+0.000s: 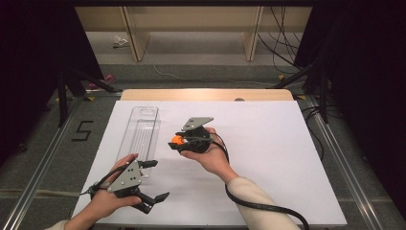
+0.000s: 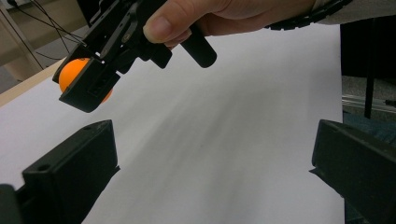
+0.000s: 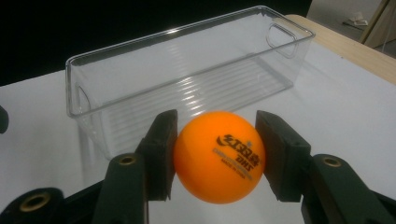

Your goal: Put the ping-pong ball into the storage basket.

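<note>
Right gripper view puts the orange table-tennis ball (image 3: 219,156) at lower centre of the frame, pinched between the two black jaws of the right hand-held gripper (image 3: 217,154); one jaw presses each side of the ball, and its printed logo faces the camera. Beyond it, across the upper half of that frame, stands the clear plastic bin (image 3: 187,79), long and narrow, open on top, with nothing showing inside it. The ball appears to be held off the white sheet on the desk (image 3: 350,121), short of the bin's near wall.

In the high view the right hand-held gripper (image 1: 176,142) sits at centre frame with the ball (image 1: 177,140) at its tip, just right of the bin (image 1: 140,136), which runs up the left-centre of the frame. The left hand-held gripper (image 1: 158,179) rests at lower left, near the bin's close end, jaws spread and holding nothing; the left gripper view shows those jaws wide apart over bare sheet, with the ball (image 2: 74,77) in the upper left.

As I judge it, the carry is the step in hand: the ball is grasped and lifted, not yet in the bin. The next move calls for bringing it over the rim and spreading the jaws only once the ball hangs above the bin's floor, since so light a ball could bounce or roll away.
</note>
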Action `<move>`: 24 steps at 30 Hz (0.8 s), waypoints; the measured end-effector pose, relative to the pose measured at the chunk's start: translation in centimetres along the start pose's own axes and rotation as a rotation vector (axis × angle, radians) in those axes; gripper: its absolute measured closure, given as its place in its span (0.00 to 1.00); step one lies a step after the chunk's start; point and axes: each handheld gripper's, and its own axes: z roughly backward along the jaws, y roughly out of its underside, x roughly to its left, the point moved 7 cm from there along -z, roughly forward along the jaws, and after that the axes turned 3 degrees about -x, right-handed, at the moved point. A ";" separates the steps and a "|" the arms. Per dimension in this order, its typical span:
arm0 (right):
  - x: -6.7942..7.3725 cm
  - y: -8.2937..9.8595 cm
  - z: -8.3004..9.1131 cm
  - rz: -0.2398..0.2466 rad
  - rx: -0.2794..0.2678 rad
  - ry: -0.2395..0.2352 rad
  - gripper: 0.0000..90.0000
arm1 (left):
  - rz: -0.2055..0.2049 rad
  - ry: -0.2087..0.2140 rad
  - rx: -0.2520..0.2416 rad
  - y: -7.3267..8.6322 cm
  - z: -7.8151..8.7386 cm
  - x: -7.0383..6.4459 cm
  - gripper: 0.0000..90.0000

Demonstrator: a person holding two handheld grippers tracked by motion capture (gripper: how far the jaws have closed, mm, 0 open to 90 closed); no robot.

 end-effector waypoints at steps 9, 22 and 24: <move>0.0 -0.4 -0.3 0.004 -0.003 -0.001 0.57 | 0.000 0.002 0.001 0.0 0.0 0.0 0.00; -0.3 -0.9 -0.6 0.004 -0.012 0.004 0.57 | 0.000 0.003 0.002 0.0 0.0 0.0 0.00; -0.3 -1.1 -0.7 0.003 -0.014 0.003 0.57 | 0.000 0.002 0.002 0.0 0.0 0.0 0.00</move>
